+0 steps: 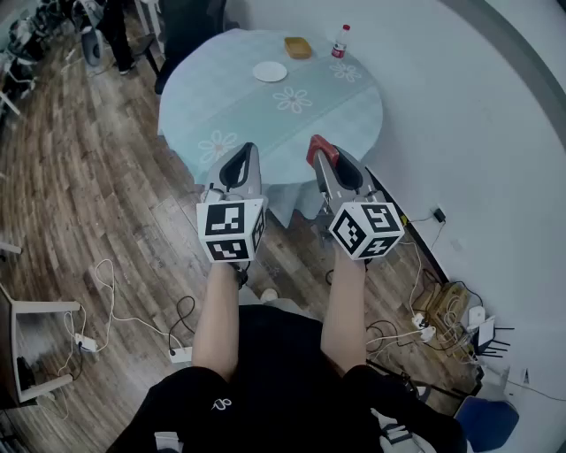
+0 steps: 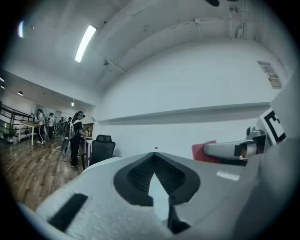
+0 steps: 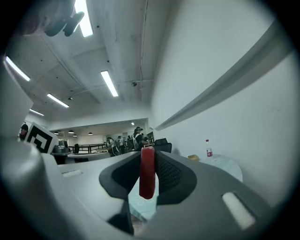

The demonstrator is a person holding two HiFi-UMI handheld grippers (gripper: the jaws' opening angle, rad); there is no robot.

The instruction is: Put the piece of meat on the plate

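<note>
A flat red piece of meat [image 1: 317, 151] [image 3: 147, 172] stands on edge between the jaws of my right gripper [image 1: 319, 146] [image 3: 147, 157], which is shut on it. The meat [image 2: 203, 150] also shows at the right of the left gripper view. My left gripper [image 1: 240, 154] [image 2: 154, 158] is beside it with jaws together and nothing held. Both are held level before the near edge of a round table [image 1: 232, 113] with a pale blue flowered cloth. A small white plate [image 1: 270, 72] lies on the table's far side, well beyond both grippers.
A yellow-brown dish [image 1: 298, 47] and a red-capped bottle [image 1: 340, 41] [image 3: 208, 149] stand at the table's far edge. A dark chair [image 1: 189, 26] is behind the table. Cables and power strips [image 1: 423, 333] lie on the wooden floor. People stand in the background [image 2: 75, 136].
</note>
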